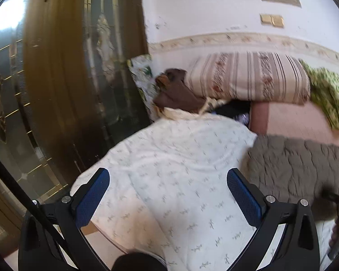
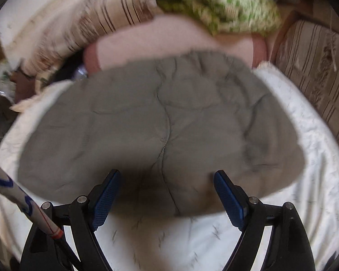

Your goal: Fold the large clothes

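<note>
A grey-brown garment [image 2: 160, 122] lies spread in a rounded heap on a white printed sheet [image 2: 316, 162]. My right gripper [image 2: 167, 194] is open just above the garment's near edge, holding nothing. In the left wrist view the garment [image 1: 298, 169] lies at the right, and my left gripper [image 1: 168, 192] is open and empty over the white sheet [image 1: 169, 162], left of the garment.
A striped bolster pillow [image 1: 248, 79] and a green patterned cloth [image 1: 327, 92] lie at the back on a pink surface [image 1: 293, 117]. A brown cloth [image 1: 174, 90] lies beside the pillow. A dark wooden door with glass [image 1: 56, 79] stands close at the left. A striped cushion [image 2: 316, 67] sits at the right.
</note>
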Motion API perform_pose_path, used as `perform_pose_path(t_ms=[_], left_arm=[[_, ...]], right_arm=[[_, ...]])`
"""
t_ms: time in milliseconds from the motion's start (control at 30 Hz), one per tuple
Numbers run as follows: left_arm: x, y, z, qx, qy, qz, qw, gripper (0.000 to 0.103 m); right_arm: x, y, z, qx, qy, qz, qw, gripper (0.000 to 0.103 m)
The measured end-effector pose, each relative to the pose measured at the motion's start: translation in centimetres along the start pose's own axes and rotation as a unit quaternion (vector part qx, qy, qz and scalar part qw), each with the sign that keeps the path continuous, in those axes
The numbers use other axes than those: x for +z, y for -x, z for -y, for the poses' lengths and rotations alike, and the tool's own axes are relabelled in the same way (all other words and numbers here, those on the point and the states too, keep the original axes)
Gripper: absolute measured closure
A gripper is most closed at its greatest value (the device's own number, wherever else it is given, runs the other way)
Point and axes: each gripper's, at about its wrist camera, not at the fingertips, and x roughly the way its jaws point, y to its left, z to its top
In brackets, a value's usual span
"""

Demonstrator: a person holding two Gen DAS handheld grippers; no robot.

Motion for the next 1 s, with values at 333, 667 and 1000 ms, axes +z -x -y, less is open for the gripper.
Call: perform_pose_path(t_ms=[333,667,1000], left_arm=[[-2.2,0.3,4.5,-0.051,-0.031,-0.033,0.9977,0.000],[-4.6,2.2,9.1,-0.148,-0.067,-0.088,0.9827,0.000],[-6.6,3.0,11.3,-0.196,-0.081,-0.138,0.9675,0.000]], right_arm=[[0.0,1.2,0.1,-0.022,0.030,0.003,0.999,0.008],[-6.1,9.3,2.7,-0.049,0.035,0.037,0.997,0.008],[-8.8,11.8,2.1,-0.066,0.046,0.020,0.997,0.008]])
